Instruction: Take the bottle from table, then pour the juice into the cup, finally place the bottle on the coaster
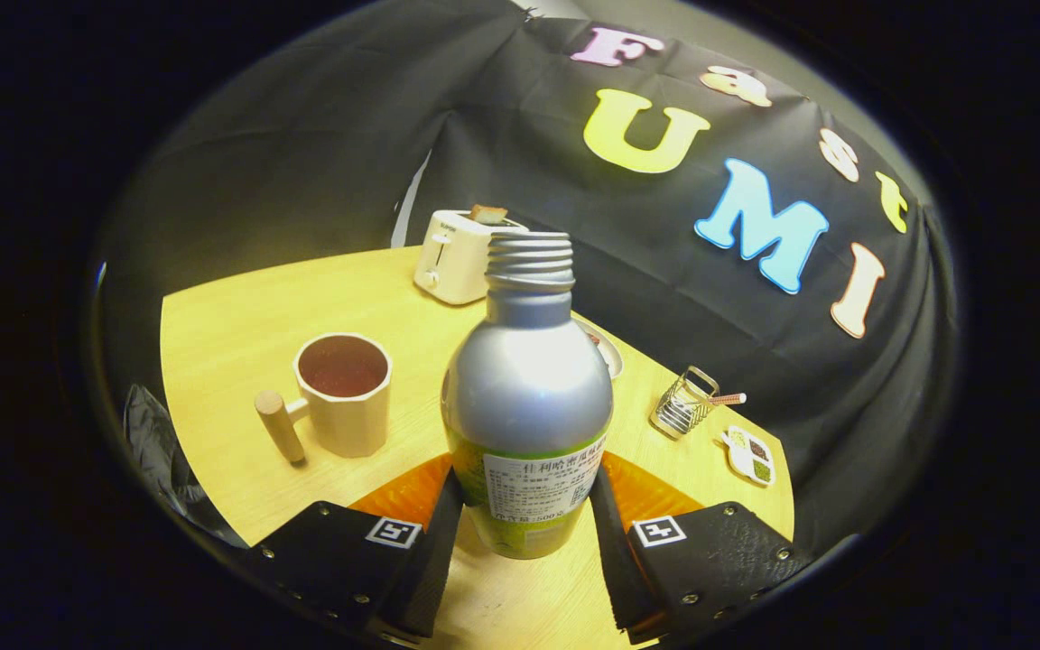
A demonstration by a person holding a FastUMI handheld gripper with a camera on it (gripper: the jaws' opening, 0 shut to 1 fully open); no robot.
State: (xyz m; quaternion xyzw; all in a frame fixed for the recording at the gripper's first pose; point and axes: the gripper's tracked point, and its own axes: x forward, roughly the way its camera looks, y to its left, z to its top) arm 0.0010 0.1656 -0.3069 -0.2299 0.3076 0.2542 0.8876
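Observation:
A silver bottle (527, 388) with a green label and an uncapped threaded neck stands upright between my fingers. My gripper (525, 506) is shut on its lower body, one finger pressing each side. An orange coaster (404, 495) lies on the table under and just behind the bottle, showing on both sides of it. I cannot tell whether the bottle's base touches it. To the left, beyond the fingers, sits a beige cup (346, 397) with a wooden handle, holding dark liquid.
A white toaster (455, 257) stands at the far side of the round wooden table (240, 325). A plate (608, 350) is partly hidden behind the bottle. A wire holder (682, 403) and a small compartment dish (748, 454) sit to the right. A black bag (154, 442) hangs at the left edge.

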